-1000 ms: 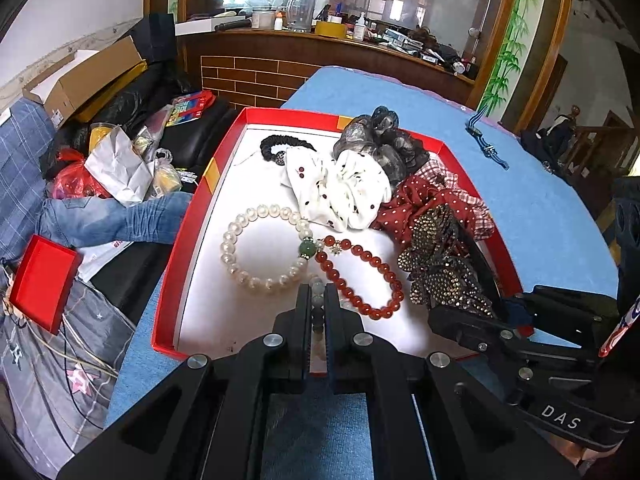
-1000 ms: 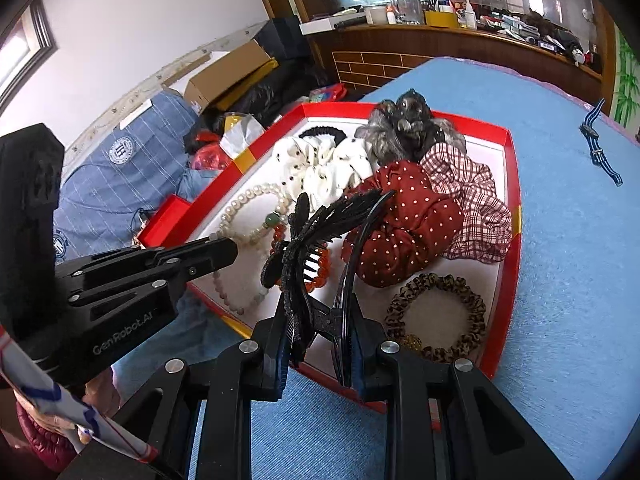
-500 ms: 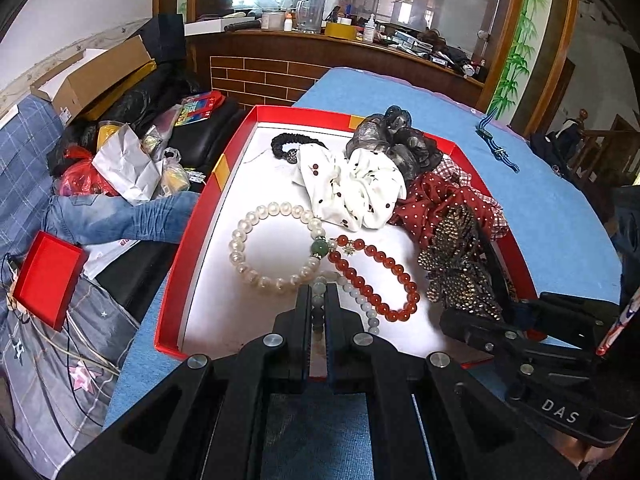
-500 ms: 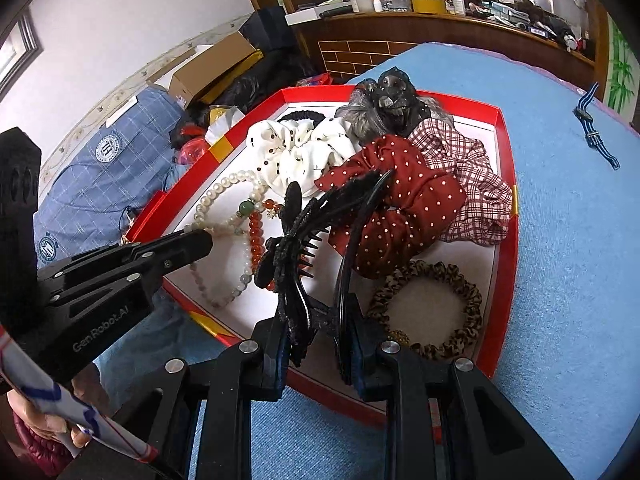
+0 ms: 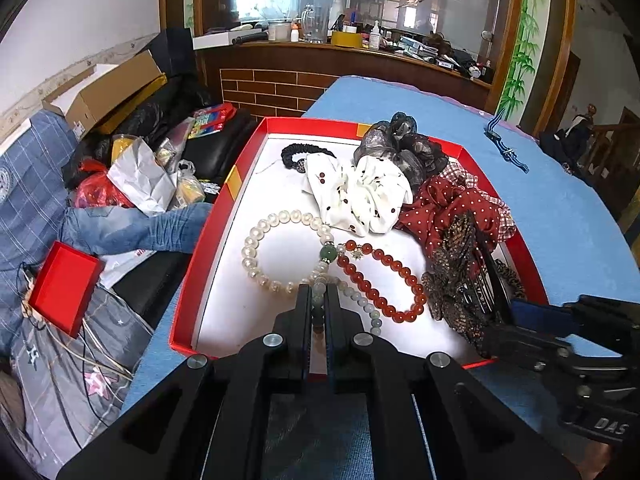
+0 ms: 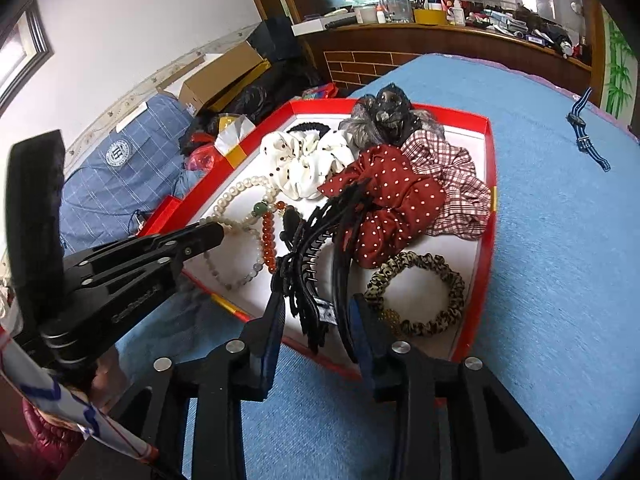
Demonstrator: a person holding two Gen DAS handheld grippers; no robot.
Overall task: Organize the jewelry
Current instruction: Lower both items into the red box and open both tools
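A red tray [image 5: 212, 240] with a white floor sits on the blue cloth. My left gripper [image 5: 319, 304] is shut on a pale grey-green bead bracelet [image 5: 362, 304] at the tray's near edge; the gripper also shows in the right wrist view [image 6: 208, 236]. A pearl bracelet [image 5: 256, 240] and a red bead bracelet [image 5: 384, 276] lie beside it. My right gripper [image 6: 316, 312] is shut on a black butterfly hair claw [image 6: 308, 248], held over the tray's near side; the claw also shows in the left wrist view [image 5: 456, 276].
Scrunchies fill the tray's far and right side: white dotted [image 5: 356, 192], red dotted [image 6: 388, 204], plaid [image 6: 452, 184], grey-black [image 6: 384, 120], leopard [image 6: 420, 296]. A striped strap [image 6: 584, 136] lies on the blue cloth. Clutter and a small red box [image 5: 64, 288] lie left of the table.
Both grippers have drawn back toward the tray's near edge. The left one has dragged the pale bead bracelet with it; the right one still holds the hair claw.
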